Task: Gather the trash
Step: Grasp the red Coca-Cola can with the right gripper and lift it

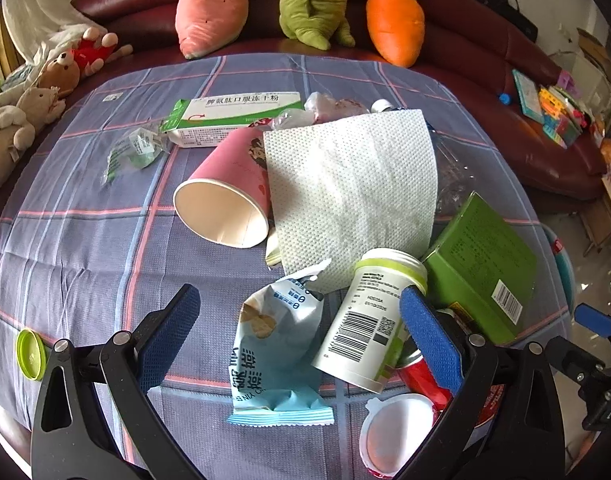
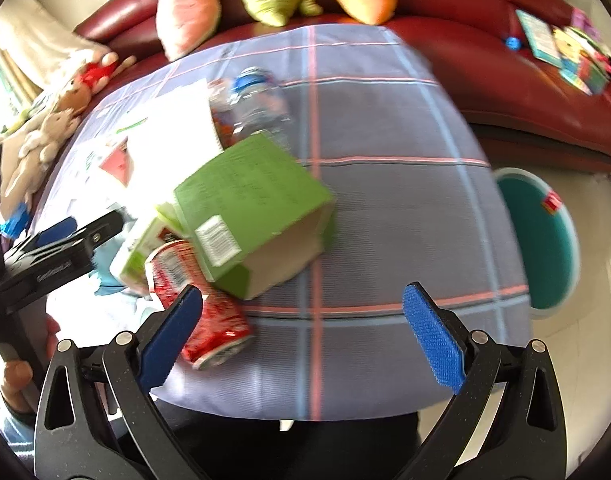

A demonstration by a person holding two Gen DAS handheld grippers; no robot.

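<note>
Trash lies piled on a plaid tablecloth (image 1: 85,240). My left gripper (image 1: 299,338) is open, its jaws on either side of a light blue snack bag (image 1: 273,344) and a white-and-green barcoded container (image 1: 369,320) lying on its side. Beyond are a pink paper cup (image 1: 225,196), a paper towel (image 1: 349,188), a green box (image 1: 481,264) and a red can (image 1: 421,376). My right gripper (image 2: 303,334) is open over bare cloth near the table's front edge. Its left finger stands beside the red can (image 2: 209,320), below the green box (image 2: 253,208).
A teal bin (image 2: 537,236) stands on the floor right of the table. A medicine box (image 1: 233,118), a plastic bottle (image 2: 257,100), a green cap (image 1: 29,354) and a white tub (image 1: 397,432) also lie about. Plush toys line the red sofa (image 1: 485,52).
</note>
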